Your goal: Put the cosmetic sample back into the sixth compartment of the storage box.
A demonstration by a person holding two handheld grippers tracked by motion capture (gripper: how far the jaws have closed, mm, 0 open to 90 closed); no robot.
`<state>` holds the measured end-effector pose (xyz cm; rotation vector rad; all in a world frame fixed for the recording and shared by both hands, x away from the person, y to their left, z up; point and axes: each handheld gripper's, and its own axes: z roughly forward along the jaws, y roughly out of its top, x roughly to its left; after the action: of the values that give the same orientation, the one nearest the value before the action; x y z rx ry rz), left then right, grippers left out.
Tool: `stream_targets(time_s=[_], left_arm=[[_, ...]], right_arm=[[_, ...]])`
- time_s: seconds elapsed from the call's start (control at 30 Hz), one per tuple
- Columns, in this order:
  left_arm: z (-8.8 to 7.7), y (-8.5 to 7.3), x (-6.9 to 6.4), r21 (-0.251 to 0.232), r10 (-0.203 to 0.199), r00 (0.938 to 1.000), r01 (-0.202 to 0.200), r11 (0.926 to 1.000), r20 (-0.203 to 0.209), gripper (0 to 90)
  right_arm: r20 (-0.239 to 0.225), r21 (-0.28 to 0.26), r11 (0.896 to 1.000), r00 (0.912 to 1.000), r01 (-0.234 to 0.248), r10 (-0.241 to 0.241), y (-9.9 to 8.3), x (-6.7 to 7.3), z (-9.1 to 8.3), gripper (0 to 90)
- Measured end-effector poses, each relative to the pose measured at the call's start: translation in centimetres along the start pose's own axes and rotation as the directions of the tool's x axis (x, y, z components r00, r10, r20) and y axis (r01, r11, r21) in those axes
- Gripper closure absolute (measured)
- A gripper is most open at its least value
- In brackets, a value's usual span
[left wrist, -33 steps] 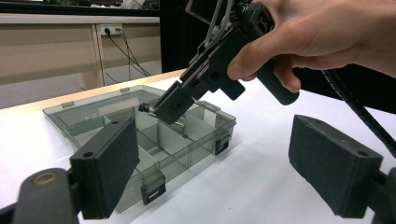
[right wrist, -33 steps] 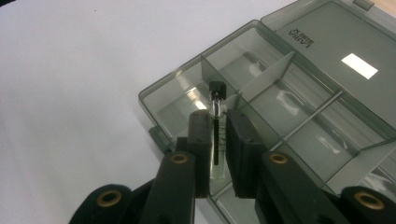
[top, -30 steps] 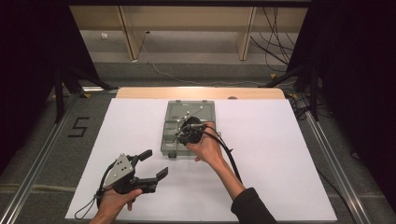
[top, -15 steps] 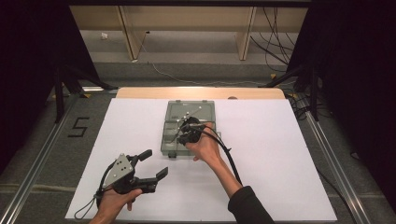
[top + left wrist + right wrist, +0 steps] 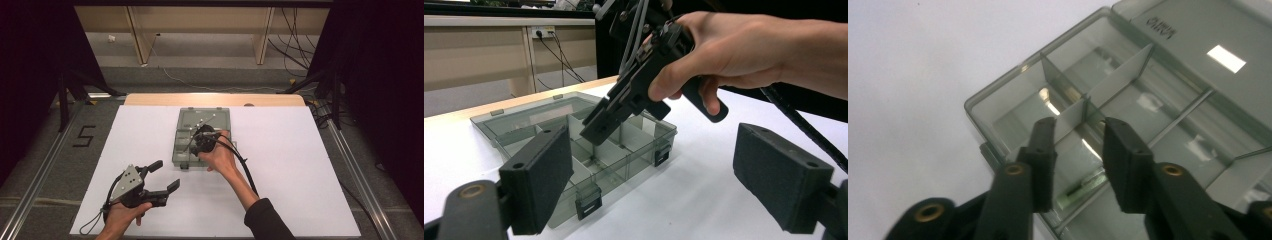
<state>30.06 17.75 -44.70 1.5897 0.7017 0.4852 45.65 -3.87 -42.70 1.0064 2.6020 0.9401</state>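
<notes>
A grey see-through compartment box (image 5: 182, 145) lies in the middle of the white table with its lid folded flat behind it. My right gripper (image 5: 196, 145) tilts down into its front compartments. In the right gripper view its jaws (image 5: 1075, 137) have just been opening and stand a little apart. A thin divider wall (image 5: 1120, 70) runs into the gap between them, and the pads do not press on it. A small pale piece (image 5: 1083, 190) lies on the compartment floor below. My left gripper (image 5: 166, 175) rests near the front left of the table, wide open with nothing between its fingers (image 5: 539, 185).
The table is covered in white (image 5: 300, 165), with metal rails along both sides. A "5" mark (image 5: 84, 136) is on the floor at the left. Wooden shelving and cables stand behind the table. The right gripper's cable (image 5: 245, 170) trails along the forearm.
</notes>
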Motion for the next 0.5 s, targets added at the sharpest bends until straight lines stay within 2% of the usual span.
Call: stream_targets(time_s=[0.17, 0.23, 0.3, 0.33, 0.37, 0.4, 0.43, 0.5], left_arm=[[0.0, 0.0, 0.0, 0.001, 0.005, 1.0000, -0.005, 1.0000, 0.000, 15.8], [0.0, 0.0, 0.0, 0.002, -0.007, 1.0000, 0.007, 1.0000, -0.002, 15.8], [0.0, 0.0, 0.0, 0.000, 0.002, 1.0000, -0.002, 1.0000, -0.003, 15.8], [0.0, 0.0, 0.0, 0.000, 0.000, 1.0000, 0.000, 1.0000, -0.003, 15.8], [0.0, 0.0, 0.0, -0.001, 0.004, 1.0000, -0.004, 1.0000, -0.004, 15.8], [0.0, 0.0, -0.1, 0.004, -0.008, 1.0000, 0.008, 1.0000, -0.002, 15.8], [0.0, -0.1, -0.1, 0.006, -0.012, 0.9999, 0.012, 0.9999, 0.001, 15.8], [-0.1, 0.0, -0.2, 0.009, -0.013, 0.9999, 0.013, 0.9999, 0.002, 15.8]], right_arm=[[-0.004, -0.044, 0.998, 0.9994, 0.033, -0.033, 0.1, -0.1, -1.4, 52.2], [-0.004, -0.053, 0.997, 0.9987, 0.051, -0.051, 0.0, -0.1, -2.1, 47.8], [0.003, -0.089, 0.992, 0.9964, 0.085, -0.085, -0.2, 0.0, -2.7, 44.8], [-0.011, -0.097, 0.991, 0.9953, 0.094, -0.096, -0.2, 0.0, -3.1, 43.9], [-0.002, -0.129, 0.987, 0.9948, 0.101, -0.102, -0.5, 0.2, -3.4, 42.7], [-0.013, -0.131, 0.987, 0.9953, 0.094, -0.096, -0.5, 0.4, -3.8, 41.8], [-0.024, -0.129, 0.985, 0.9928, 0.113, -0.117, -0.6, 0.4, -4.2, 40.7], [-0.010, -0.164, 0.978, 0.9917, 0.125, -0.128, -0.9, 0.8, -5.1, 40.3]])
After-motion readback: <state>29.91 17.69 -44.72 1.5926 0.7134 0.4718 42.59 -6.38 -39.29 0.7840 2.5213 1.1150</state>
